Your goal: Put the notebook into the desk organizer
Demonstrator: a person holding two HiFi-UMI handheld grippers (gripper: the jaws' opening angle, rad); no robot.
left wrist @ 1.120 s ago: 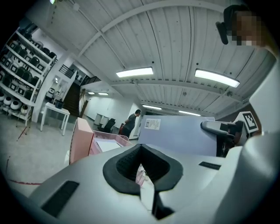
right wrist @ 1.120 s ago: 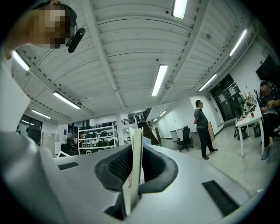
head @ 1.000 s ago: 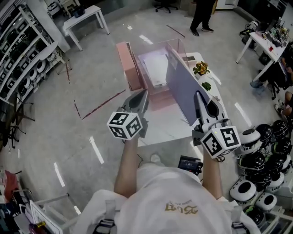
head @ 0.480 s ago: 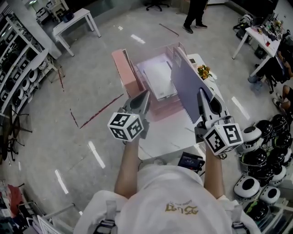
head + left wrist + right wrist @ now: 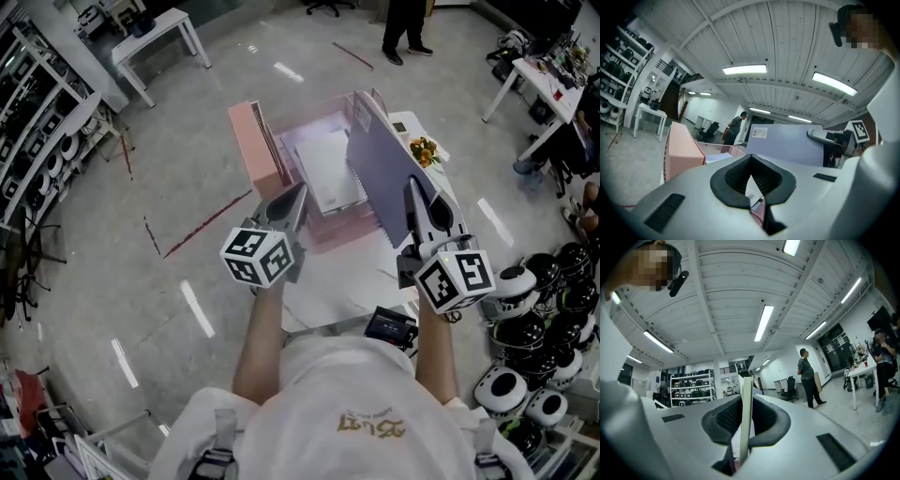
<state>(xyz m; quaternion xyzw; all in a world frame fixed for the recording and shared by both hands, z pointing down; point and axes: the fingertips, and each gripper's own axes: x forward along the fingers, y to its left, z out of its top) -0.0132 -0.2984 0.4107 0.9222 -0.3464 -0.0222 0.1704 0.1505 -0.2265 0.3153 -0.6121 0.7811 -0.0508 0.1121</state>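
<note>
A lavender notebook (image 5: 380, 178) stands upright on its edge above the white table (image 5: 337, 277), just right of the pink desk organizer (image 5: 253, 145). My right gripper (image 5: 412, 192) is shut on the notebook's near edge, which shows edge-on between the pads (image 5: 745, 401). A white sheet or book (image 5: 328, 169) lies inside the organizer. My left gripper (image 5: 296, 195) hovers near the organizer's front, shut, with nothing in it. In the left gripper view, past the left gripper (image 5: 751, 164), the notebook (image 5: 787, 143) and the organizer's pink wall (image 5: 682, 150) show ahead.
Small potted plants (image 5: 422, 150) stand at the table's far right. A black device (image 5: 389, 326) lies at its near edge. Helmets (image 5: 553, 291) pile up on the floor at right. A person (image 5: 405, 28) stands far off. Shelves (image 5: 37, 122) line the left.
The head camera has shifted a little. Both grippers and the upright notebook keep nearly the same places beside the organizer.
</note>
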